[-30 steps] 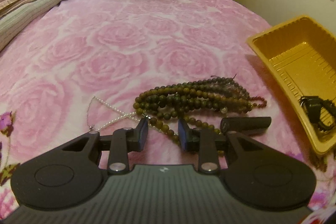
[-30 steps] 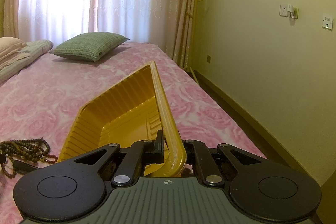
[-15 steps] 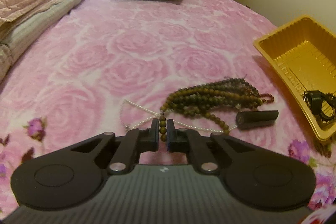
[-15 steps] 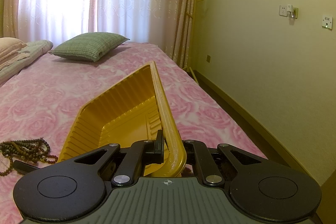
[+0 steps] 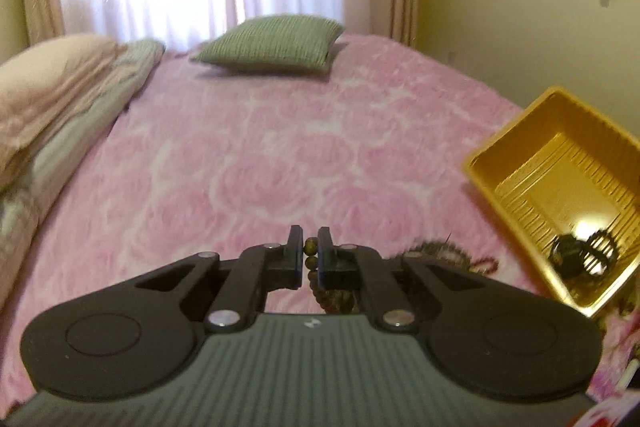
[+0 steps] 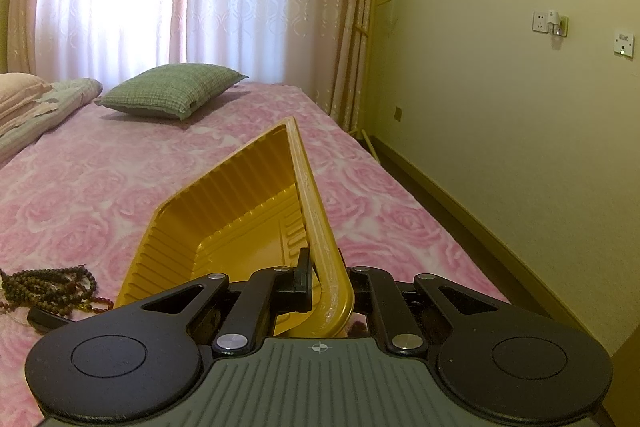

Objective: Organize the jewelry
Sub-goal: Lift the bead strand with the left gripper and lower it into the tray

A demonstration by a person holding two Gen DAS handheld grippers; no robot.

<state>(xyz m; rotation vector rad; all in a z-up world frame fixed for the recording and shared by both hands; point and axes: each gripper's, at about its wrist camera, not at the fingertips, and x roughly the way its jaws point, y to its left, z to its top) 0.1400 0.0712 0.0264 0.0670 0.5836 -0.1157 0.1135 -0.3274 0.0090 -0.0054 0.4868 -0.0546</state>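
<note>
The beads (image 5: 310, 259) hang pinched between the pads of my left claw (image 5: 309, 254), the strand drooping below to the pile on the bedspread (image 5: 280, 155). My right claw (image 6: 320, 277) is clamped on the near rim of the tray (image 6: 240, 211), tilted beside the beads.

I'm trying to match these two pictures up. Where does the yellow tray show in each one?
Left wrist view: the yellow tray sits at the right edge, on the pink bedspread, with dark jewelry in its near corner.
Right wrist view: the tray fills the lower middle, its near rim pinched in the right tool.
Shared landmark: the green pillow at the far end of the bed, below the curtains.
</note>
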